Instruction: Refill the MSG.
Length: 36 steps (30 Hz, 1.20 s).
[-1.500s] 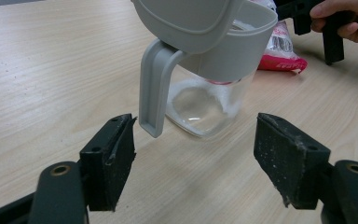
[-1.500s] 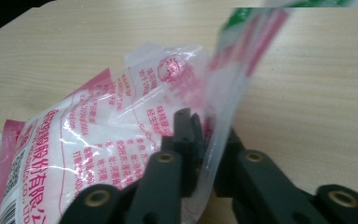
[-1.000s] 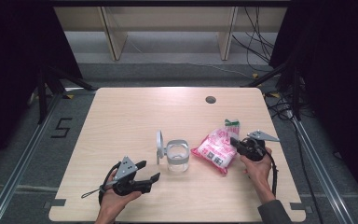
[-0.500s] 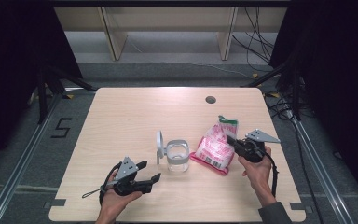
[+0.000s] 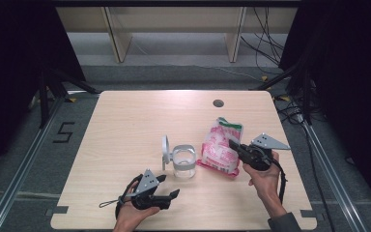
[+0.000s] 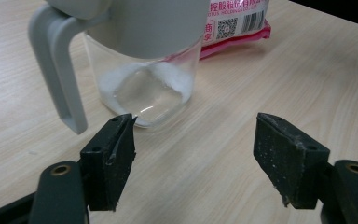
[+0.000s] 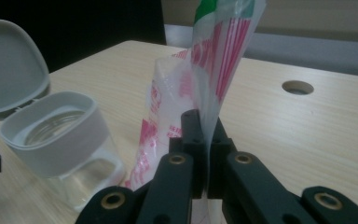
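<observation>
Left gripper point(image 5: 166, 188) low at the near edge, jaws wide apart with nothing between them, aimed at the jar point(image 5: 184, 162) just beyond. Jar mid-table, flip lid point(image 5: 165, 148) standing open on its left, a little white powder in the bottom. Right of it, right gripper point(image 5: 235, 145) clamped tight on the edge of the pink bag point(image 5: 221, 145), bag tilted up, bottom on the table. Best next: left steadies the jar before tipping; keep the bag mouth over the opening, pour slow.
</observation>
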Tool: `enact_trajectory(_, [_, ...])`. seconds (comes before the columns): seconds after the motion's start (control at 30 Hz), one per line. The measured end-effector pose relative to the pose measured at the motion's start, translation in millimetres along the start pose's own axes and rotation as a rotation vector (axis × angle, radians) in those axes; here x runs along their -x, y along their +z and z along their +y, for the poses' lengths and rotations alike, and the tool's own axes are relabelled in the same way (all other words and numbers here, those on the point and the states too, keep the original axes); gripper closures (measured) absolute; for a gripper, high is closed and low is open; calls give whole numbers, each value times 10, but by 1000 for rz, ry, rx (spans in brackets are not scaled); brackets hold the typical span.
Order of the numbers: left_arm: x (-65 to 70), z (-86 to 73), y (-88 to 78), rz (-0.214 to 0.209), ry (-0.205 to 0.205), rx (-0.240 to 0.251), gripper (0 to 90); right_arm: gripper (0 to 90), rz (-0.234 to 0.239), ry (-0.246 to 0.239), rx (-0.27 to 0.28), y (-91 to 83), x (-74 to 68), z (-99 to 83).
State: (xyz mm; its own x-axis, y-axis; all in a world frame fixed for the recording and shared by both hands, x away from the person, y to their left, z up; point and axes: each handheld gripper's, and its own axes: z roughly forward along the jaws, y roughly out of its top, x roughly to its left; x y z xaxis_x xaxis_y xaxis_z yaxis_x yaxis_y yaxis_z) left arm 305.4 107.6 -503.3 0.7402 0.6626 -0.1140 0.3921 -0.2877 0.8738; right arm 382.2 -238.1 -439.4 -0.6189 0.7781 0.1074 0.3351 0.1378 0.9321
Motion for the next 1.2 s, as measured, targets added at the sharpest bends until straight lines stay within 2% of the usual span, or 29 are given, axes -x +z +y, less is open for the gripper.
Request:
enact_trajectory(0.03, [17,-4,14,2,-4,6,290,900,-7,-11,0,-18,-12,18])
enact_trajectory(0.07, [29,-8,24,1,-3,8,291,900,-5,32,-5,-23,-57,25])
enact_trajectory(0.1, [47,-15,39,0,-9,11,292,900,9,3,11,-11,-45,35])
enact_trajectory(0.13, [69,-21,56,0,-13,14,292,900,23,29,6,-15,-61,46])
enact_trajectory(0.17, [90,-26,75,-5,-20,16,292,900,17,12,11,-18,-57,53])
enact_trajectory(0.23, [122,-28,101,-9,-12,7,293,900,37,-1,16,-24,-92,83])
enact_trajectory(0.27, [142,-26,113,-10,-10,6,294,900,26,-6,13,-37,-112,103])
enact_trajectory(0.33, [190,-23,133,6,0,-11,291,900,42,2,18,-50,-146,144])
enact_trajectory(0.37, [215,-23,145,15,21,-19,291,900,26,-43,36,-51,-141,167])
enact_trajectory(0.4, [239,-24,165,12,36,-22,291,900,34,-53,33,-57,-151,182])
enact_trajectory(0.43, [263,-26,181,4,35,-27,291,900,45,-40,33,-56,-174,195])
enact_trajectory(0.47, [275,-25,192,-2,37,-32,291,900,47,-67,14,-71,-153,214])
enact_trajectory(0.5, [290,-22,204,0,48,-39,291,900,65,-28,16,-64,-165,215])
enact_trajectory(0.53, [308,-21,224,-12,37,-32,291,900,71,12,-10,-85,-184,226])
enact_trajectory(0.57, [329,-19,239,-4,34,-25,291,900,80,14,-5,-74,-197,241])
enact_trajectory(0.6, [336,-16,250,-12,36,-22,292,900,77,-41,-3,-63,-178,257])
enact_trajectory(0.63, [346,-6,256,-17,40,-35,291,900,82,-9,-17,-71,-206,264])
enact_trajectory(0.67, [362,7,270,-14,48,-29,289,900,83,-28,-13,-65,-196,279])
enact_trajectory(0.7, [375,28,285,-18,49,-26,289,900,82,-8,-21,-65,-212,285])
enact_trajectory(0.8, [388,74,319,-26,64,-31,289,900,75,-23,-26,-51,-196,315])
enact_trajectory(0.83, [408,83,338,-22,51,-22,290,900,92,-6,-21,-45,-193,316])
enact_trajectory(0.9, [448,107,370,-24,62,-26,290,900,84,1,-30,-60,-201,326])
enact_trajectory(0.93, [468,116,395,-38,70,-35,290,900,86,-2,-33,-66,-205,333])
enact_trajectory(0.97, [505,122,432,-36,75,-32,290,900,65,-20,-33,-73,-195,342])
enact_trajectory(1.0, [523,130,470,-34,93,-40,290,900,81,-10,-33,-77,-211,347])
enact_trajectory(1.03, [544,136,514,-33,94,-42,290,900,82,-37,-40,-90,-196,360])
enact_trajectory(1.1, [579,142,605,-35,95,-39,290,900,80,-17,-44,-114,-208,374])
enact_trajectory(1.13, [595,152,637,-29,99,-50,291,900,75,-38,-45,-124,-196,384])
enact_trajectory(1.2, [640,173,700,-26,86,-42,291,900,70,-45,-56,-156,-205,395])
